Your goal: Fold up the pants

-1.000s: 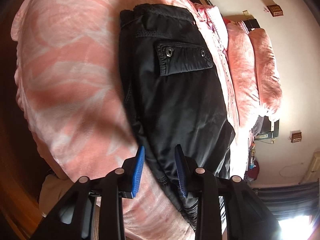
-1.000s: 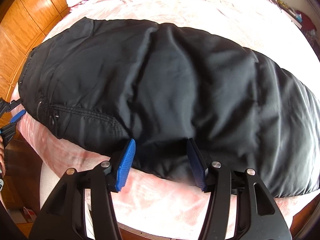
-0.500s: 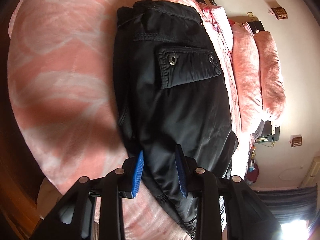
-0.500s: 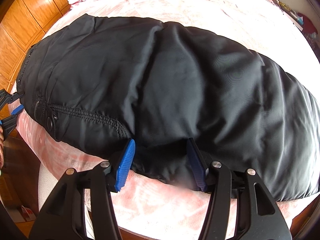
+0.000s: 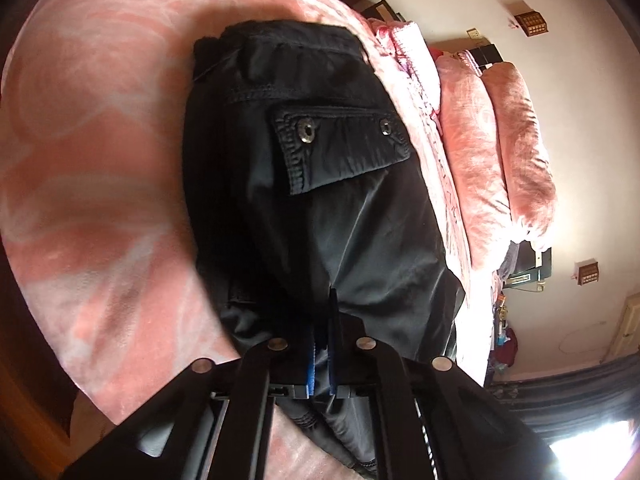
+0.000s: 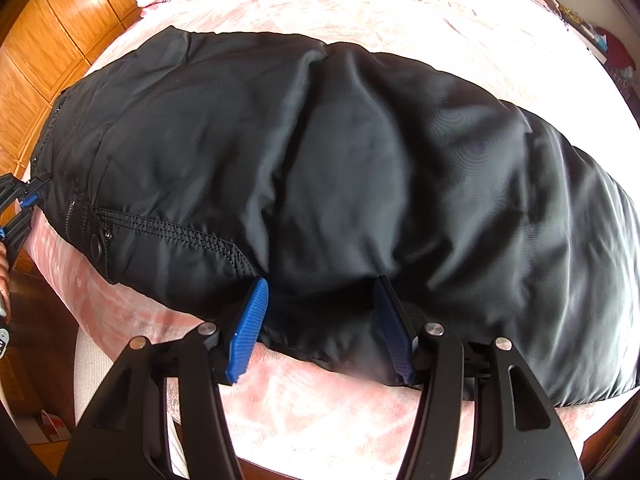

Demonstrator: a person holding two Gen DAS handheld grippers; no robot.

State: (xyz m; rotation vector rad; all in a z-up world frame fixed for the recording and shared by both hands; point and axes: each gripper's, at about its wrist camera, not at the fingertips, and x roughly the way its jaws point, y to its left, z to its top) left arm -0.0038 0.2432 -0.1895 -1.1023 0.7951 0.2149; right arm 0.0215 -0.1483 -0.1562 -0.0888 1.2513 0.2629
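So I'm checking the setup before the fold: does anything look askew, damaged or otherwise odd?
Nothing stands out. The black pants lie lengthwise on the pink bedspread, rumpled but undamaged. The left gripper has just closed on their waist end; the right gripper is open at the near edge.

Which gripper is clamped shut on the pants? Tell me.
The left gripper: its blue pads have just closed together on the waist end of the black pants. The right gripper stands open astride the near edge.

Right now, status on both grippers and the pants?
Left gripper just closed, pinching pants edge. Right gripper open, straddling near edge, not clamped. Pants flat on pink bedspread. Nothing obstructing.
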